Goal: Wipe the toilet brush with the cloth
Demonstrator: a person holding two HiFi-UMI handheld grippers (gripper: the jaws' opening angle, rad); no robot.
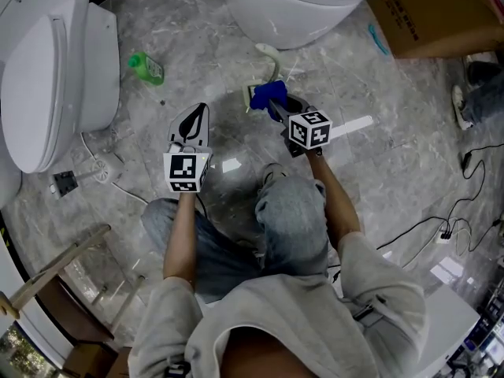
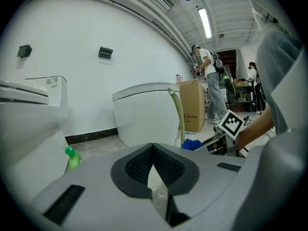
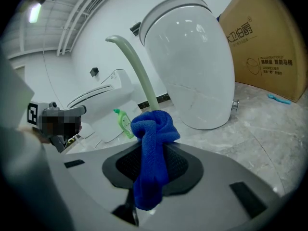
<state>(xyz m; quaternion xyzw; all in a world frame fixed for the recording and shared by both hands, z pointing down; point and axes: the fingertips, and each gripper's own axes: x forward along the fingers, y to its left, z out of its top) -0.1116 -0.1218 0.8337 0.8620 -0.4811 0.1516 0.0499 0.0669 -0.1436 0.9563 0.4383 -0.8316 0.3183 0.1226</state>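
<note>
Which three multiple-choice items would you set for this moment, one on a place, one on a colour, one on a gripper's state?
1. Where is the green bottle?
A. on the floor
B. on a shelf
C. in a bucket

2. What colour is the cloth held by the right gripper?
A. white
B. blue
C. red

3. How do the fingers of the left gripper stand?
A. wide apart
B. shut on a brush
C. shut together, nothing between

Answers:
1 A, the head view shows the bottle on the marble floor.
2 B, the right gripper view shows blue fabric pinched between its fingers.
3 C, the left gripper view shows the fingertips touching, with only floor beyond.
</note>
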